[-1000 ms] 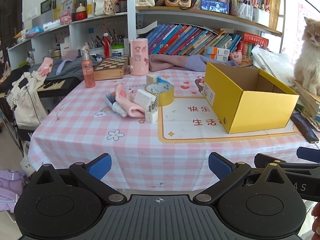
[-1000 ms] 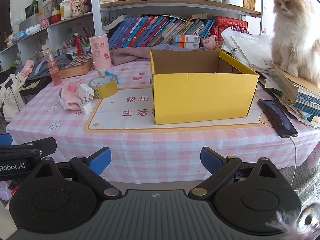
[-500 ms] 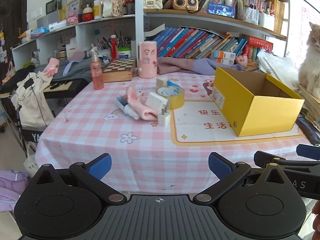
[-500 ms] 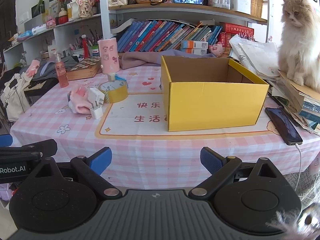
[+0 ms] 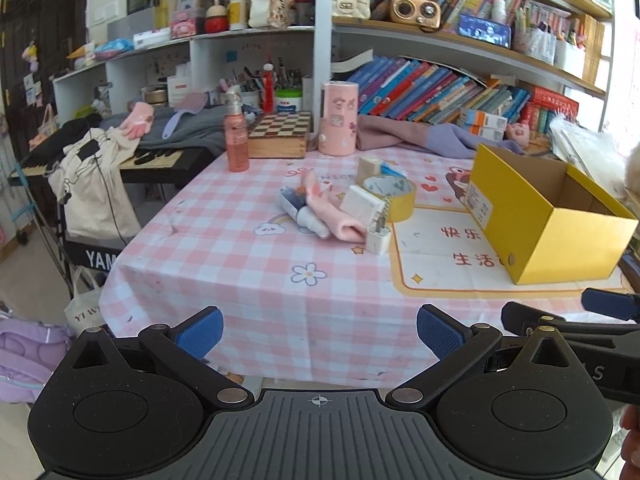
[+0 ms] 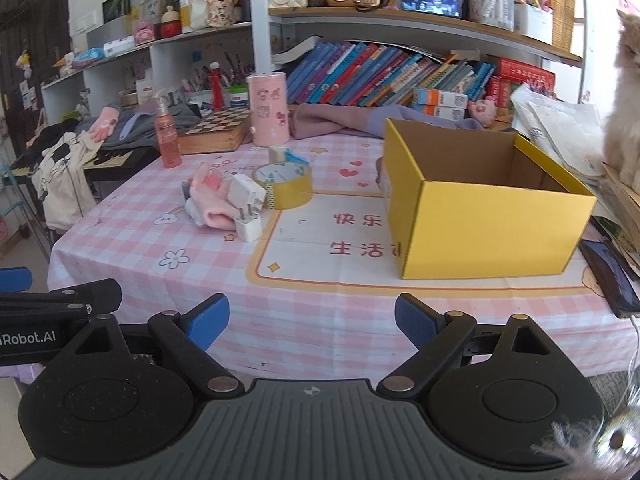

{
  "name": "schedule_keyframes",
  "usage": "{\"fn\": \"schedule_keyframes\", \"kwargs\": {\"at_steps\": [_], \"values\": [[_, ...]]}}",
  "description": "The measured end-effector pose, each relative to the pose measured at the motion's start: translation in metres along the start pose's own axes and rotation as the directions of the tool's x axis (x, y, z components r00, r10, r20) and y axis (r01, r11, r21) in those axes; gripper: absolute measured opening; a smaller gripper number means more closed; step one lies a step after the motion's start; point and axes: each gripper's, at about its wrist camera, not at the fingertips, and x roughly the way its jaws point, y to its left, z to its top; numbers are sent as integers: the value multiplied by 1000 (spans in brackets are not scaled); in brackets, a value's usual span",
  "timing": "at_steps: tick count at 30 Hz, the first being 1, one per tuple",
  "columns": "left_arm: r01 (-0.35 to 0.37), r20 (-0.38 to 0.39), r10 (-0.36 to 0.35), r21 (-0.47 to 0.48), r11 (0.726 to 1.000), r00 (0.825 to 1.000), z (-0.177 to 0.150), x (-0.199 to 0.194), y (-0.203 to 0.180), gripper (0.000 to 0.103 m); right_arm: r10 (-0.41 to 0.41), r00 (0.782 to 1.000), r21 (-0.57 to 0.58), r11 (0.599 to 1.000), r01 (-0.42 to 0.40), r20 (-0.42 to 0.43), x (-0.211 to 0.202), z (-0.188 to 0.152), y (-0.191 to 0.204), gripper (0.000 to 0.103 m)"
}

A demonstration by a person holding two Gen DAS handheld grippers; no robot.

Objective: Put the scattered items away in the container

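Ahead, pink checked tablecloth (image 5: 248,264) below crammed bookshelves (image 6: 400,72); both grippers' fingers (image 6: 208,318) wide, empty.

The surface (image 6: 320,300) carries a pink-and-white checked cloth; the box (image 6: 488,232) is yellow outside and brown inside, the tape roll (image 6: 286,188) yellow, the glove (image 6: 212,204) pink, the charger (image 6: 248,228) white, and the chessboard (image 6: 218,124) brown-and-cream chequered.

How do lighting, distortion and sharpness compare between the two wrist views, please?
Left wrist view: daylight overexposes the right edge; the fisheye bows the white shelf boards. Right wrist view: the open yellow cardboard box is sharp, while the fluffy cream cat at the right edge is washed out.
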Motion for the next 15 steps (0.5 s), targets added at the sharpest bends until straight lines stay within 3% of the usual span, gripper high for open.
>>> {"fn": "schedule_keyframes", "kwargs": {"at_steps": [15], "values": [[-3, -12, 3, -14, 1000, 1000, 16, 39, 9, 103, 44, 999, -25, 999, -44, -24, 54, 25, 8, 79]]}}
